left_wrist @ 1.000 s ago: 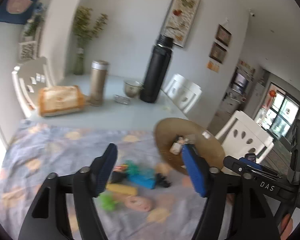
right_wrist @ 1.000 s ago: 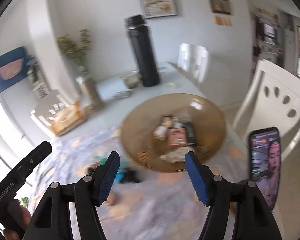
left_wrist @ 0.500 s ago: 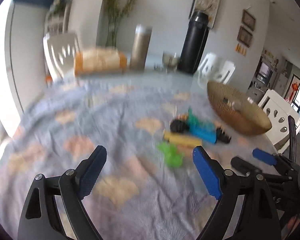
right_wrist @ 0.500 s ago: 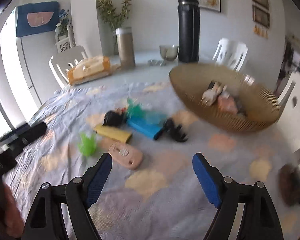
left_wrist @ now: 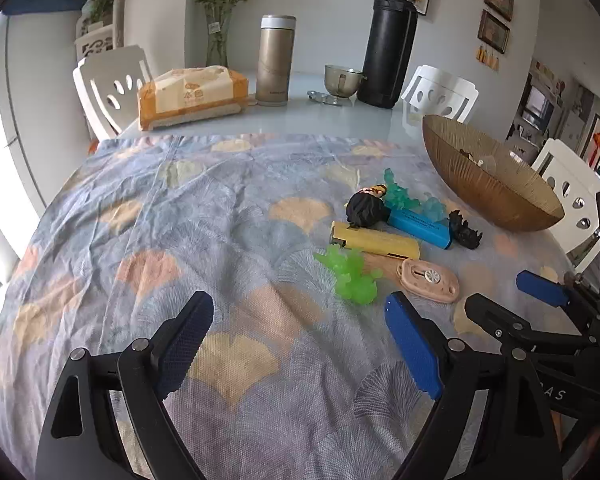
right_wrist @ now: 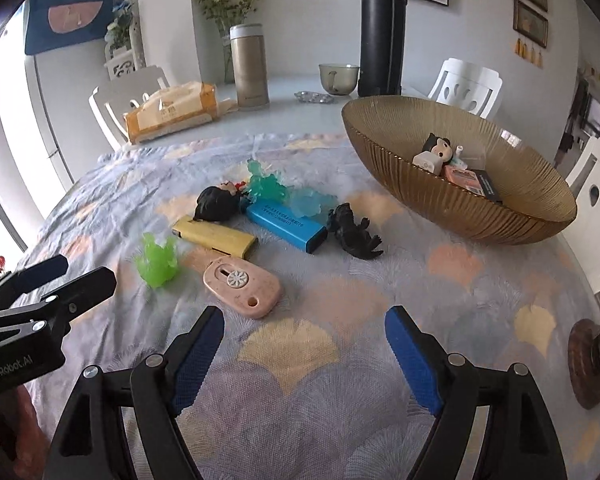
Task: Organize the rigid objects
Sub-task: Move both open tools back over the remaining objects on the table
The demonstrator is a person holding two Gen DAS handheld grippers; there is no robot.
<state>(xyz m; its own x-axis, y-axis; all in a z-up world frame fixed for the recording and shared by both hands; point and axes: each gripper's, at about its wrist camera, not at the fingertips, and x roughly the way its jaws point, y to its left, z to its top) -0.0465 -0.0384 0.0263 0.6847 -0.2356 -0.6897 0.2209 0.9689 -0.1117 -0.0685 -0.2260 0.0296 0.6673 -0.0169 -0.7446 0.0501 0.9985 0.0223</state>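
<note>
Left gripper (right_wrist: 46,276) body reads "GenRobot.AI" — jaws just opened wider, spread, nothing between. Translucent green plastic figure (right_wrist: 158,258), yellow lighter (right_wrist: 216,237), pink oval cutter (right_wrist: 242,288), blue lighter (right_wrist: 286,221) lie mid-cloth; ribbed amber glass bowl (right_wrist: 480,208) far right. Right gripper (right_wrist: 304,350) likewise just widened, empty.

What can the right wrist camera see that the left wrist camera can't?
Only the right wrist view shows the little toys lying inside the brown bowl, and a dark round coaster. Only the left wrist view shows the bowl's inside almost hidden behind its wall. Both show the pink cutter, green toy, yellow lighter and blue lighter.
</note>
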